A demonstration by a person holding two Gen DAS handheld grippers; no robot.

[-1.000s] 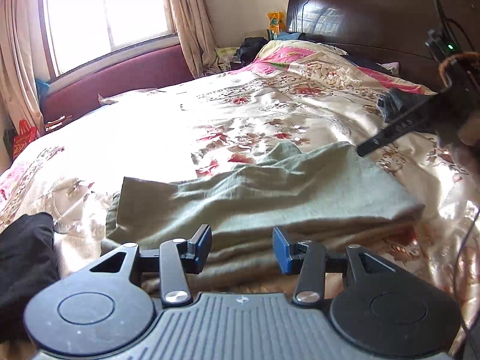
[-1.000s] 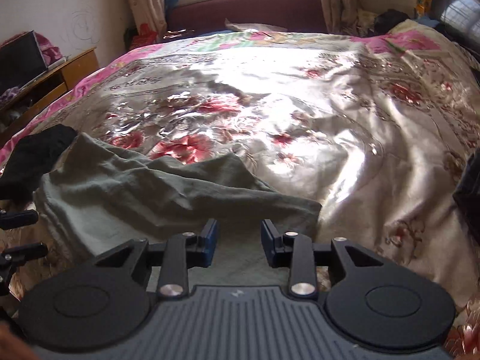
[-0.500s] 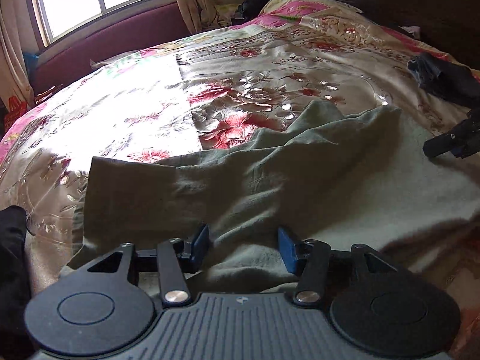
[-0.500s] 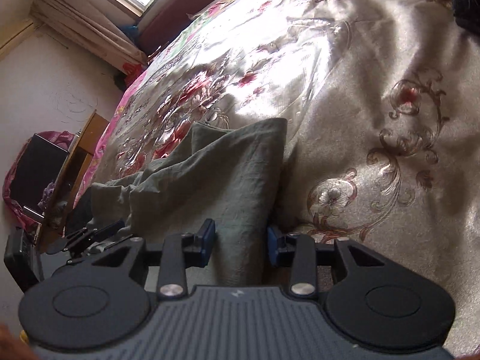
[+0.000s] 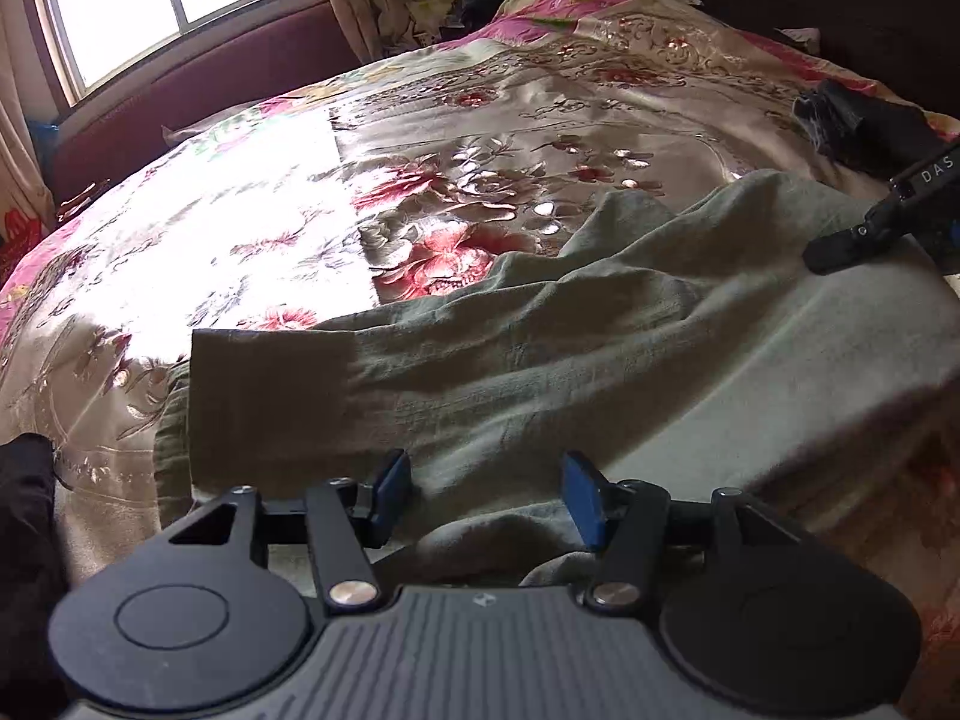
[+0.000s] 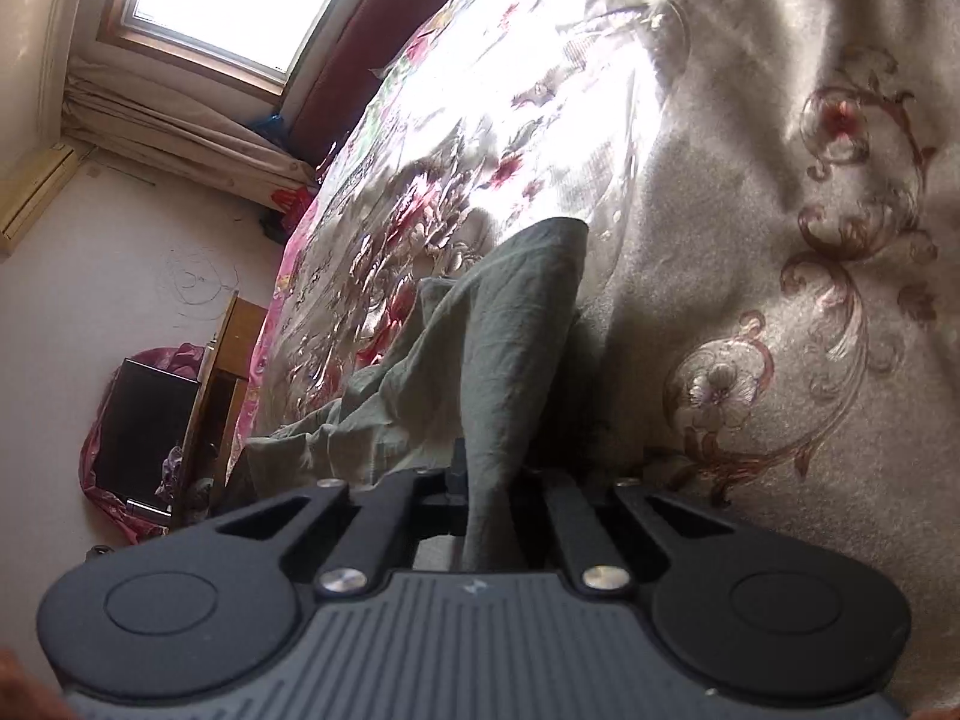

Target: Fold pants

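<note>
"DAS" lettering on R hand-held gripper, pinching green pants.

Left gripper jaws apart, low over the near edge of the green pants, cloth bunched between the blue pads. Pants lie rumpled on the floral bedspread. Right gripper tip touches the pants' far right side, probably pinching cloth; jaws hidden. Black garment at left edge.
</note>
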